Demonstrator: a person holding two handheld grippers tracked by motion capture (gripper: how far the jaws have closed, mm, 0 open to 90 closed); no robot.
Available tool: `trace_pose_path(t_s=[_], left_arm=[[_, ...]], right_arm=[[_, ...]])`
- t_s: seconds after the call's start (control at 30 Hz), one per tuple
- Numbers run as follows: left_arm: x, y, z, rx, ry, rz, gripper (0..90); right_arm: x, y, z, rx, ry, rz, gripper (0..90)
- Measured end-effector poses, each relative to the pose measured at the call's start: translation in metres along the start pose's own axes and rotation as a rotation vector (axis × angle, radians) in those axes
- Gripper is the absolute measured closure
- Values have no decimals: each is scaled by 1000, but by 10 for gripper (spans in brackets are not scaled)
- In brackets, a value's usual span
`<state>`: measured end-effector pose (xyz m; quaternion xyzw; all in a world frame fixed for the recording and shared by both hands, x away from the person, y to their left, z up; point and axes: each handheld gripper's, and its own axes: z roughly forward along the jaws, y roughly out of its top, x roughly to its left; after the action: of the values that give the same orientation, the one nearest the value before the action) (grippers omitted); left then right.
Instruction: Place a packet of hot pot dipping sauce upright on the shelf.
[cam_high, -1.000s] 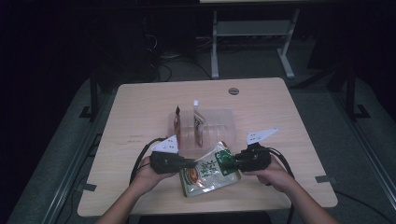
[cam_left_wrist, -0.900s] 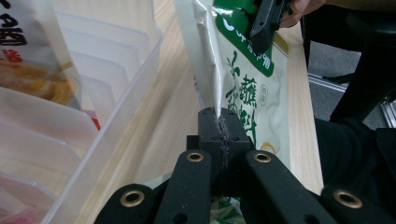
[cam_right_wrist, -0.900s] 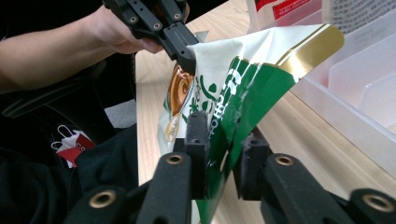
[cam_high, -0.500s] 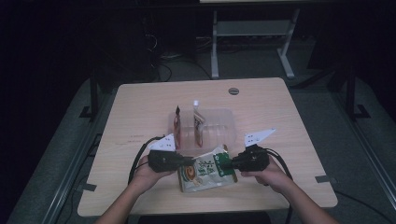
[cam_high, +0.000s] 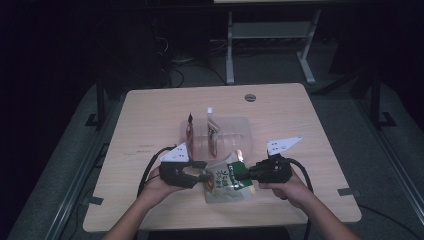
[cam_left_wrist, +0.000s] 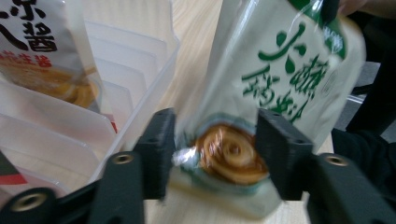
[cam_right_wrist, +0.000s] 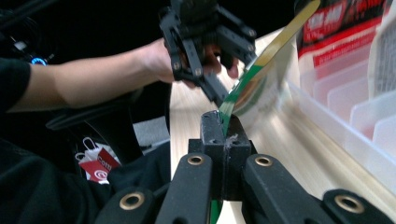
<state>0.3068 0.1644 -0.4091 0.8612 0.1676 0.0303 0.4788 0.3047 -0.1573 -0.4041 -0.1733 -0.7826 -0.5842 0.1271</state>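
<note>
A green and white sauce pouch (cam_high: 227, 182) (cam_left_wrist: 280, 60) is held just above the table's near edge, between my two grippers. My right gripper (cam_high: 246, 174) (cam_right_wrist: 224, 123) is shut on the pouch's green edge (cam_right_wrist: 252, 88). My left gripper (cam_high: 200, 176) (cam_left_wrist: 217, 140) is open; its jaws have just been opening. The pouch's lower end stands between them, and the pads do not press on it. From the right gripper view the left gripper (cam_right_wrist: 205, 37) shows beyond the pouch.
A clear slotted rack (cam_high: 235, 127) (cam_left_wrist: 154, 70) (cam_right_wrist: 336, 116) stands mid-table just beyond the pouch. In it stand a red-brown pouch (cam_high: 189, 132) and a white pouch (cam_high: 212, 130). A round grommet (cam_high: 250, 97) sits near the far edge.
The left gripper's jaws have spread apart and let go of the pouch. The right gripper keeps its hold. Both hands stay where they were.
</note>
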Motion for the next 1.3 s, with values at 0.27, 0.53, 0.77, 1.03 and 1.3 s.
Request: trace_pose_path(t_s=[0.27, 0.53, 0.77, 1.03, 1.3], left_arm=[[-5, -1, -6, 33, 14, -32, 286], [-9, -6, -17, 49, 14, -41, 268], [-7, -22, -30, 57, 36, -78, 260], [-1, -39, -47, 68, 81, -106, 257], [7, -41, -50, 54, 106, -118, 233]], right_arm=[[9, 8, -12, -40, -25, -50, 900], [19, 18, -17, -53, -37, -91, 900], [25, 31, -24, -74, -77, -139, 900], [19, 49, -30, -87, -118, -162, 900], [7, 65, -38, -107, -148, -165, 900]])
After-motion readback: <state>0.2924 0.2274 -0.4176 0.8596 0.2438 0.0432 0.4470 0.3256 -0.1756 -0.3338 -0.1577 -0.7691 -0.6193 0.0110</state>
